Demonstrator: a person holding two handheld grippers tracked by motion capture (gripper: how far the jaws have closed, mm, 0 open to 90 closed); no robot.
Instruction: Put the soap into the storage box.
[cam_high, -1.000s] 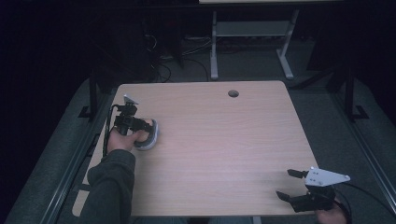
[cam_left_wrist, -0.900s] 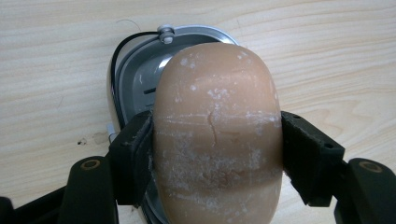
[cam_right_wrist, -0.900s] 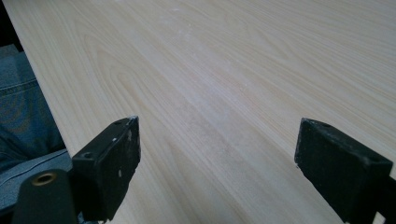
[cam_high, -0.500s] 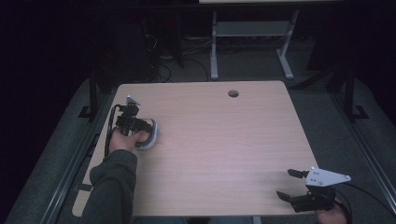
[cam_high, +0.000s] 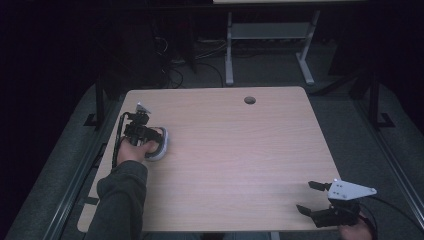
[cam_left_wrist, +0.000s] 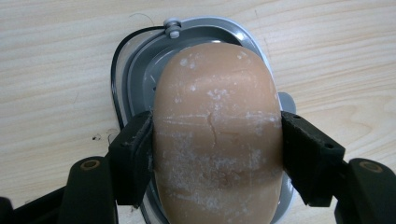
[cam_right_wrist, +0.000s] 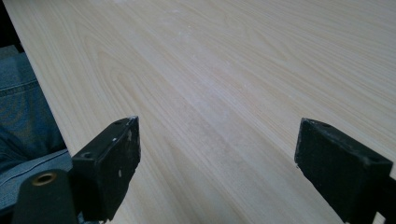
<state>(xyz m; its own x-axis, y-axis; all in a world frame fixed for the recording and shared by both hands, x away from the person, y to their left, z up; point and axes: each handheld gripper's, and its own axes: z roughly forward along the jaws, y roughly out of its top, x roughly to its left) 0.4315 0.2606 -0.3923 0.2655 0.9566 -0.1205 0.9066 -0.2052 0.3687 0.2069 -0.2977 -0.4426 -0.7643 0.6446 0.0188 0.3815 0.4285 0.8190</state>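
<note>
I see the tan oval soap bar (cam_left_wrist: 217, 135) lying in the grey plastic soap dish (cam_left_wrist: 140, 70) between my left claw's (cam_left_wrist: 217, 154) 2 jaws; my right claw (cam_high: 312, 199) sits far off, above bare light wooden table (cam_right_wrist: 224, 70).

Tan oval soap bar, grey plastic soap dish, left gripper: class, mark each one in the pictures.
Tan oval soap bar (cam_left_wrist: 217, 135): left gripper view, middle of its top face.
Grey plastic soap dish (cam_left_wrist: 140, 70): left gripper view, bare rim beside the soap.
Left gripper (cam_left_wrist: 217, 154): left gripper view, midway between its fingertips.
</note>
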